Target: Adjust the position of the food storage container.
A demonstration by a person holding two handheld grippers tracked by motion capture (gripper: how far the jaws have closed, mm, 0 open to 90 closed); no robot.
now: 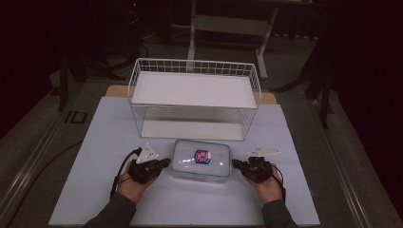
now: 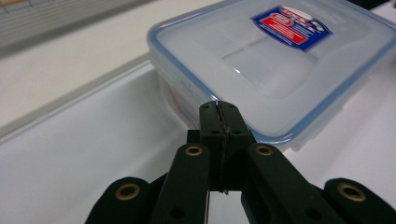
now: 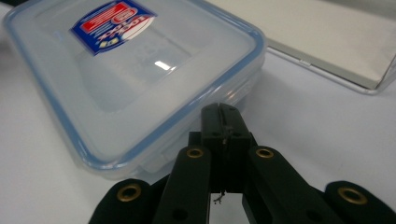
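Note:
A clear plastic food box (image 1: 201,160) with a blue-rimmed lid and a red and blue label lies on the white table, in front of the wire rack. My left gripper (image 1: 165,162) is shut, its tips right at the box's left side. My right gripper (image 1: 235,163) is shut too, its tips at the box's right side. In the left gripper view the closed jaws (image 2: 219,114) point at the box (image 2: 275,65) by its lid edge. The right gripper view has its closed jaws (image 3: 220,116) against the box's (image 3: 135,70) side wall. Nothing is held between either pair.
A white wire rack (image 1: 195,97) with two shelves stands behind the box at the back of the white table (image 1: 95,156). Its lower shelf's edge (image 3: 327,51) lies near the box. Dark floor and a table frame (image 1: 228,28) are beyond.

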